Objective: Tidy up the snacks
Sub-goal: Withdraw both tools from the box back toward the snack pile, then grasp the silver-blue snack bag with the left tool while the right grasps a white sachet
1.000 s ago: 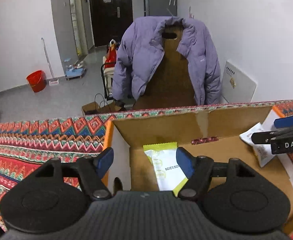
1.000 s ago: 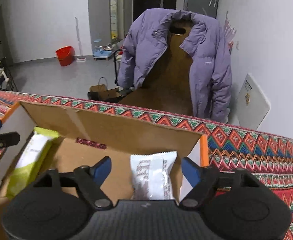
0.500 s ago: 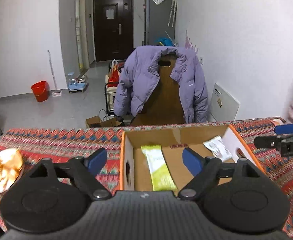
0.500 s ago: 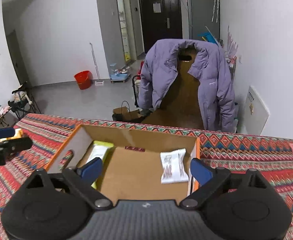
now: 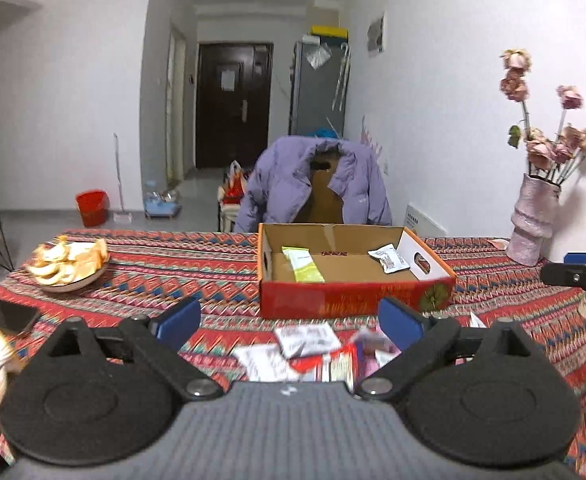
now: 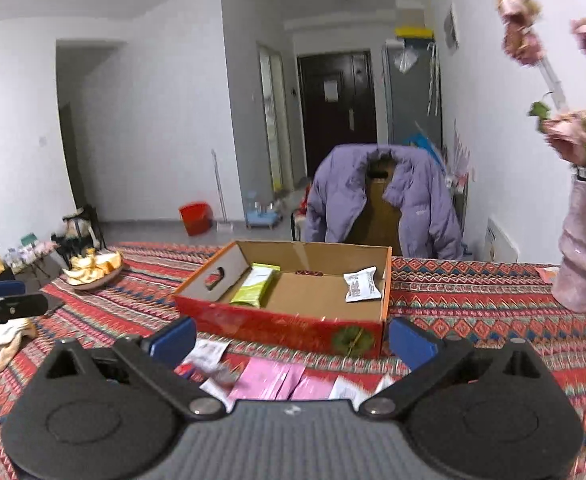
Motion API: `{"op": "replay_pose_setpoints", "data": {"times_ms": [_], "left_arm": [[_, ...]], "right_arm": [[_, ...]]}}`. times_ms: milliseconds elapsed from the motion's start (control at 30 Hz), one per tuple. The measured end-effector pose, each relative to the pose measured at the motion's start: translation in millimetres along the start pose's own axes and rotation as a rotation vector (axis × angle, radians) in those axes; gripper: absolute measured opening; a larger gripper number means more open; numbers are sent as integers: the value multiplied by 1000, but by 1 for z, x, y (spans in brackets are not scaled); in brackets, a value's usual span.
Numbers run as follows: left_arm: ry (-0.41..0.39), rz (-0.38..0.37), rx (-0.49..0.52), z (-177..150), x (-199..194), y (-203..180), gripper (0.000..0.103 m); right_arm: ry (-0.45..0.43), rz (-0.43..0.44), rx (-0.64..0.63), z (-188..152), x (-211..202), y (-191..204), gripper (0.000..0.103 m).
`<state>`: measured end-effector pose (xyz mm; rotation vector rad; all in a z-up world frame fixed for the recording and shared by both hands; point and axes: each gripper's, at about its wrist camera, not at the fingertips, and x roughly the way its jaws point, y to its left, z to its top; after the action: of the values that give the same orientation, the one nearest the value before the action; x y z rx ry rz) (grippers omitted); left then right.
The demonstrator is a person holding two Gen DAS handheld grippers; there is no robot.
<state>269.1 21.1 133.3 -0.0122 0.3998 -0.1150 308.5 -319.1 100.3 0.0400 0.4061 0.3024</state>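
Desk (image 5: pixel 181 272): covered in a red patterned cloth; it carries everything named here.
Cardboard box (image 6: pixel 277 330): the landmark, open-topped, red outer wall facing both cameras.
Green snack pack (image 6: pixel 255 284): inside the box, lying along its left wall.
White snack packet (image 6: pixel 361 285): inside the box, at the far right corner.
Loose snack pile (image 5: pixel 307 350): on the cloth just in front of the box's near wall; white, red and pink packets (image 6: pixel 269 380) overlap, blurred.
Left claw (image 5: pixel 289 320): released, jaws wide apart, empty, hovering over the pile in front of the box.
Right claw (image 6: pixel 291 338): released too, jaws spread, empty, in front of the box above the pink packets.
Step in hand, as I judge it: picking the next packet from the pile.
Doing it well: choose a top packet whose edge lies free, descend straight, pinch one packet only, lift it clear of the box's near wall, then set it down in the bare middle of the box between the two already placed.
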Motion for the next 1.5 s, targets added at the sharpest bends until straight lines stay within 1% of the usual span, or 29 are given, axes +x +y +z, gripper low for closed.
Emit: {"op": "replay_pose_setpoints", "data": {"times_ms": [133,267,333,433,533,633,767,833,900,1033,1133,1233,1333,1367,1400,1467,1500], "left_arm": [[-52,21,-1,-39,-44,-6,101],[-72,35,26,-71,-75,-13,101],[-80,39,57,-81,-82,-18,103],[-92,53,108,-98,-87,-25,103],[-89,43,127,-108,-85,-30,103],[-48,38,144,-110,-74,-38,103],[-45,42,157,-114,-63,-45,103],[-40,48,185,-114,-56,-47,103],[-22,36,200,-111,-43,-47,103],[53,13,199,-103,-8,-46,103],[75,1,200,-100,15,-46,103],[99,5,181,-97,38,-43,103],[119,-2,134,-94,60,-39,103],[132,-5,120,-94,67,-38,103],[145,-10,107,-94,74,-37,102],[174,-17,77,-95,89,-33,97],[194,-26,61,-96,97,-31,96]], "right_arm": [[-66,-51,-48,-47,-48,20,103],[-98,-84,-24,-89,-79,31,103],[-93,-94,-7,-109,-95,35,103],[-114,-158,38,-138,-113,39,103],[-77,-194,12,-150,-117,40,103],[-75,-218,-12,-154,-112,41,103],[-56,-188,18,-159,-103,38,103],[-42,-198,16,-158,-96,38,103],[-35,-202,26,-157,-90,36,103],[-27,-143,106,-154,-79,26,103],[-18,-156,118,-152,-70,20,103],[1,-171,133,-147,-56,11,102],[16,-182,157,-138,-38,-1,101],[19,-183,165,-135,-31,-5,99],[22,-180,177,-132,-22,-9,95],[28,-171,212,-125,-4,-20,91],[26,-162,239,-121,6,-27,91]]}}
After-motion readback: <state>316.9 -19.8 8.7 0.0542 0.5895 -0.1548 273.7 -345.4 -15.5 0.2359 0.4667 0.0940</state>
